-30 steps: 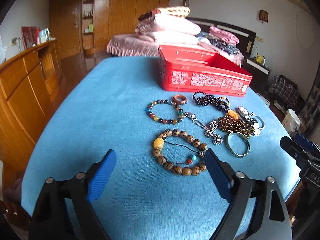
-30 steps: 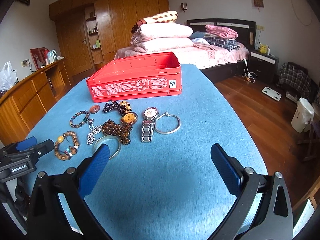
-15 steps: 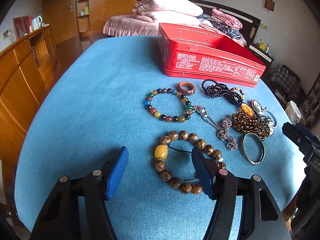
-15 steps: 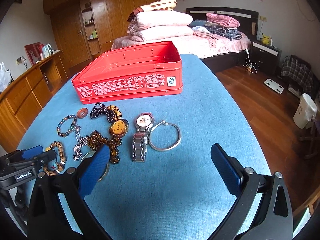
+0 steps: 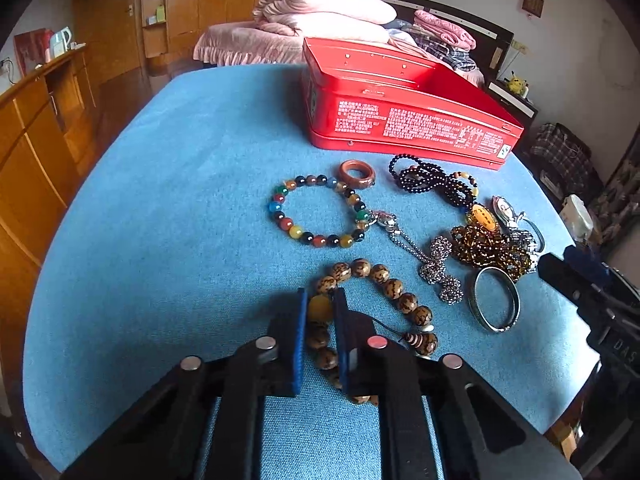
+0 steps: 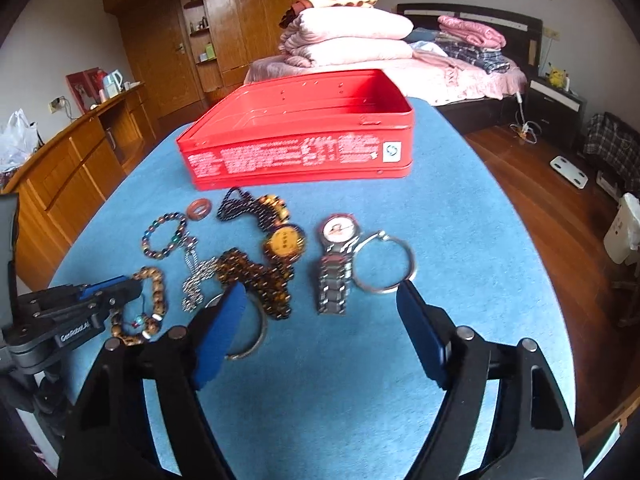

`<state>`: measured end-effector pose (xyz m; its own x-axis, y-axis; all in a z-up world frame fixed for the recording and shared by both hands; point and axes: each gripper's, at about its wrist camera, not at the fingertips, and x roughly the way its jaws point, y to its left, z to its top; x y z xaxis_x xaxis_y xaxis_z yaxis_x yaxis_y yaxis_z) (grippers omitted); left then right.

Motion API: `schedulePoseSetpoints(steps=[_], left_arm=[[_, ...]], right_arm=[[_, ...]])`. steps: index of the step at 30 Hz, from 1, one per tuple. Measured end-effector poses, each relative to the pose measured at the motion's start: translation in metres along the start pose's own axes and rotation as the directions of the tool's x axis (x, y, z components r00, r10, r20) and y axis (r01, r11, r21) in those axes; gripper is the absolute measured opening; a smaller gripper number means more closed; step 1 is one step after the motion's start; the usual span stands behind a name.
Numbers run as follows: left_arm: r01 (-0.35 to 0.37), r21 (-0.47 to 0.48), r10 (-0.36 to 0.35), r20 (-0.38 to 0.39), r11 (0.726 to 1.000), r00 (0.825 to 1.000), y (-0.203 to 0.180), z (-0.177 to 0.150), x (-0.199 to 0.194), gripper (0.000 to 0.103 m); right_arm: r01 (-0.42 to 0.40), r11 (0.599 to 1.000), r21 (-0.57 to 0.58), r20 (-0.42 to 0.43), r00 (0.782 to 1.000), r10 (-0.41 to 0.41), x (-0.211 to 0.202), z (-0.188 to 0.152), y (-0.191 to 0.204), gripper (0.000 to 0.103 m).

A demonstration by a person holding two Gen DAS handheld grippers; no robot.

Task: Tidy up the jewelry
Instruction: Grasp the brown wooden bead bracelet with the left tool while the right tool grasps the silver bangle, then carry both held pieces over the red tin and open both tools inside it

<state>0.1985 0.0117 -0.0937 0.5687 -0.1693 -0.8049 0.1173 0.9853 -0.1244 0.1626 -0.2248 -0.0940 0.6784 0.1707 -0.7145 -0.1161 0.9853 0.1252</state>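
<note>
Blue pads of the left gripper (image 5: 320, 312) have just been closing and now pinch the near-left arc of the brown bead bracelet (image 5: 384, 284), right at its amber bead (image 5: 320, 307). The rest of the loop lies flat on the blue tablecloth (image 5: 180, 200), so the lift has not begun. Judgement: raise it straight and slowly so the dangling cord and small beads clear the silver chain (image 5: 436, 268) just beside it; a grip on a round bead may slip, so keep the pinch firm and the loop hanging free.

The right gripper (image 6: 320, 312) has just been closing yet is spread wide with nothing between its pads, poised short of the wristwatch (image 6: 335, 264) and the thin silver bangle (image 6: 382, 262), which touch each other. Judgement: it should settle on one of them, not both, and stay off the dark bead strand (image 6: 256, 276) on its left.

Beyond lie the multicoloured bracelet (image 5: 320, 212), the reddish ring (image 5: 357, 174) and a black bead necklace (image 5: 432, 178).

Farthest, the red tin (image 6: 304, 136) stands open and looks empty, the likely destination; approach over its near wall.
</note>
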Motion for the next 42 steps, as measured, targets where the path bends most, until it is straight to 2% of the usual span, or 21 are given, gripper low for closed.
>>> schedulePoseSetpoints(steps=[3,9,16,19,24,27,31,42], left_arm=[[-0.002,0.004,0.002,0.012,1.000,1.000,0.002,-0.002,-0.002,0.013],[-0.075,-0.028,0.076,0.041,0.997,0.996,0.016,-0.002,-0.005,0.013],[-0.064,-0.036,0.066,0.041,0.997,0.997,0.023,-0.003,-0.007,0.013],[-0.060,-0.040,0.062,0.041,0.997,0.997,0.024,-0.003,-0.007,0.013],[-0.054,-0.041,0.056,0.046,0.998,0.997,0.025,-0.005,-0.007,0.013],[-0.059,-0.039,0.061,0.050,0.997,0.997,0.025,-0.006,-0.008,0.013],[-0.063,-0.043,0.066,0.053,0.997,0.996,0.024,-0.007,-0.008,0.013],[0.013,-0.046,-0.009,0.079,0.999,0.997,0.015,-0.008,-0.021,0.013]], right_arm=[[-0.007,1.000,-0.017,-0.006,1.000,0.007,0.000,-0.004,0.009,0.073],[-0.042,0.999,-0.032,-0.024,0.999,0.041,0.000,-0.008,0.022,0.069],[-0.072,0.995,-0.068,-0.071,0.995,0.067,0.011,-0.012,0.045,0.069],[-0.060,0.994,-0.087,-0.098,0.994,0.051,0.019,-0.015,0.053,0.069],[-0.015,0.992,-0.124,-0.091,0.996,0.004,0.024,-0.016,0.059,0.069],[0.026,0.987,-0.158,-0.075,0.996,-0.038,0.025,-0.017,0.062,0.060],[0.021,0.987,-0.159,-0.062,0.998,-0.032,0.024,-0.018,0.060,0.048],[0.013,0.994,-0.109,-0.034,0.999,-0.017,0.007,-0.011,0.044,0.048]])
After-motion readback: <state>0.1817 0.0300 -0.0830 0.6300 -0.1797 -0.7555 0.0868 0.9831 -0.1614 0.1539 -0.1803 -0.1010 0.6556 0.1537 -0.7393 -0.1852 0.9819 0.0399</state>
